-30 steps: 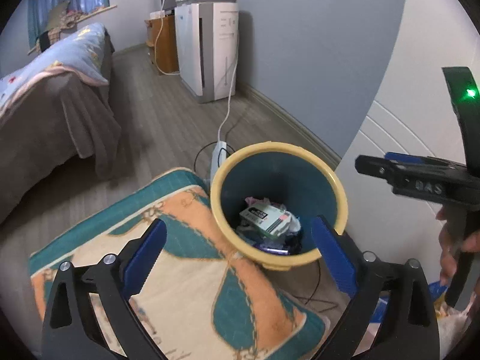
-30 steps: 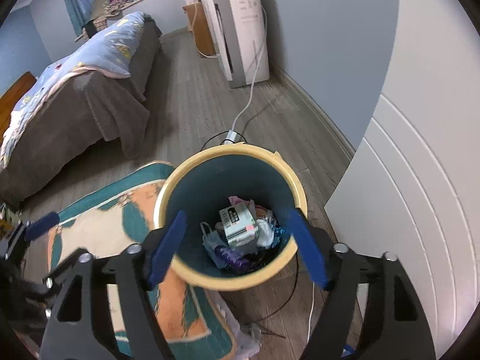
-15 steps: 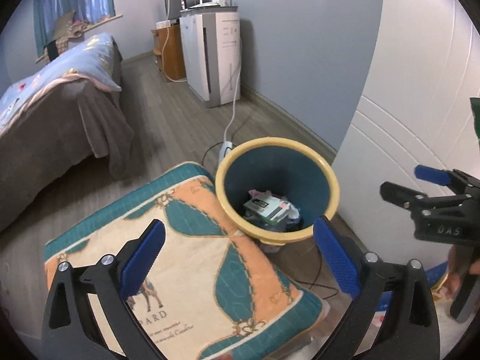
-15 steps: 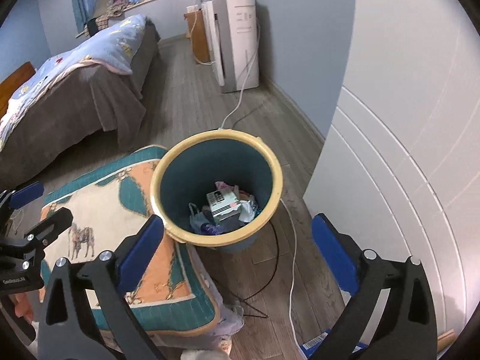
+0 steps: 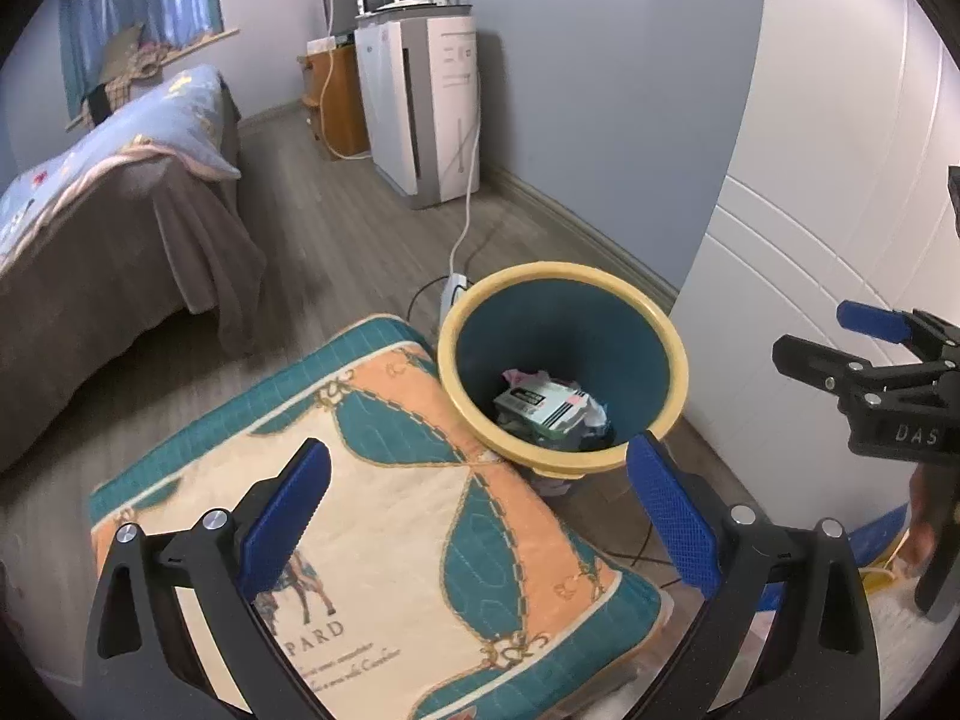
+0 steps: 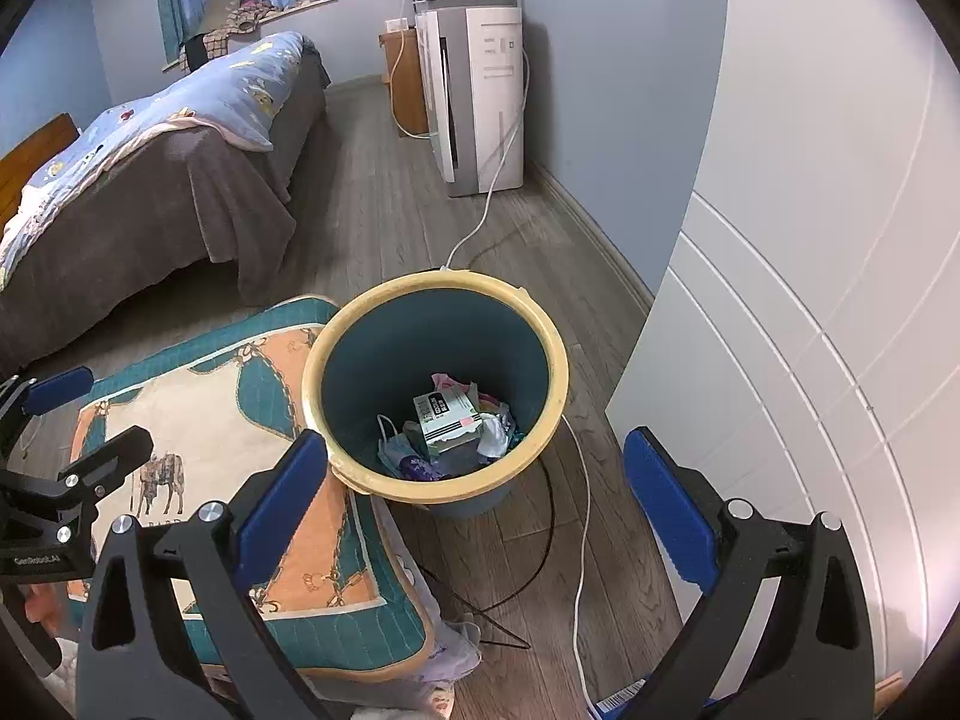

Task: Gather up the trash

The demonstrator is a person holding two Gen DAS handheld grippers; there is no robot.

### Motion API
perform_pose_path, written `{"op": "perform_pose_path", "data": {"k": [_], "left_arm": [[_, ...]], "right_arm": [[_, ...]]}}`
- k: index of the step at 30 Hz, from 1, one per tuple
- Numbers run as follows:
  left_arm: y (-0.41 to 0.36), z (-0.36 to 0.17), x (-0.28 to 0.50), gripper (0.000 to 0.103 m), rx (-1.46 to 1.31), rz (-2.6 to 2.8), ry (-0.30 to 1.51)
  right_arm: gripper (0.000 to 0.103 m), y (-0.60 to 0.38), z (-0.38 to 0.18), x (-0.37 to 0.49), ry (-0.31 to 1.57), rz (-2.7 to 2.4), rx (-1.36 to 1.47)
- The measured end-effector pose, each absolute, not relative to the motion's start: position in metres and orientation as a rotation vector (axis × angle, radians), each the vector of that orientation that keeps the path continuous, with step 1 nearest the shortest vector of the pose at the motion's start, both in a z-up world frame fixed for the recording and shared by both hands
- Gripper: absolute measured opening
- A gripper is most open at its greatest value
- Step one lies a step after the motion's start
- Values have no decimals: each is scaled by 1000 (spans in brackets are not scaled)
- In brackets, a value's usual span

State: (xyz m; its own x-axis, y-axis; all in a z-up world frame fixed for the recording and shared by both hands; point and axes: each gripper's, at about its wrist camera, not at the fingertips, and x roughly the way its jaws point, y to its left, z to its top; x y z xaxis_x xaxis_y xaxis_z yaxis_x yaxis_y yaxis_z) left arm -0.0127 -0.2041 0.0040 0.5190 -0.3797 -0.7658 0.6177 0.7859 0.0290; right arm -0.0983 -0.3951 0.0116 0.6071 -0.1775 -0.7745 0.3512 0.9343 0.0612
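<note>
1 round teal plastic bin w/ yellow rim (image 6: 543, 324) is seen on wood floor (image 6: 372, 222) beside 1 quilted cushion (image 6: 198, 414), trash incl. 1 white box (image 6: 447, 420) inside. 2 grippers, left (image 5: 480, 507) & right (image 6: 477, 495), are held released, fingers empty.

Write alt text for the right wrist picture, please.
A teal bin with a yellow rim stands on a wood floor, holding a small box and wrappers. The open right gripper frames it; a patterned cushion lies beside it.

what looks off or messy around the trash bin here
The trash bin presses against the patterned cushion lying on the floor. Loose cables sprawl on the floor at the bin's base. The rim's inner edge looks chipped nearest the camera. Nothing has spilled.
</note>
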Motion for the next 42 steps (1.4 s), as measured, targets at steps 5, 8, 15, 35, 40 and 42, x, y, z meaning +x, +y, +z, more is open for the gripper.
{"op": "perform_pose_path", "data": {"k": [5,8,15,35,40,42], "left_arm": [[-206,3,-14,98,319,-613,831],[-206,3,-15,98,316,-611,834],[-203,2,-14,98,303,-609,846],[-202,-4,-10,98,299,-604,864],[-202,-4,-10,98,302,-605,869],[-202,-5,-10,98,306,-604,871]], "right_arm": [[97,-394,11,-99,868,-308,213],[97,-393,11,-99,867,-309,207],[97,-392,11,-99,871,-307,204],[97,-389,7,-97,887,-299,201],[97,-389,7,-96,888,-298,200],[97,-389,7,-97,887,-298,201]]}}
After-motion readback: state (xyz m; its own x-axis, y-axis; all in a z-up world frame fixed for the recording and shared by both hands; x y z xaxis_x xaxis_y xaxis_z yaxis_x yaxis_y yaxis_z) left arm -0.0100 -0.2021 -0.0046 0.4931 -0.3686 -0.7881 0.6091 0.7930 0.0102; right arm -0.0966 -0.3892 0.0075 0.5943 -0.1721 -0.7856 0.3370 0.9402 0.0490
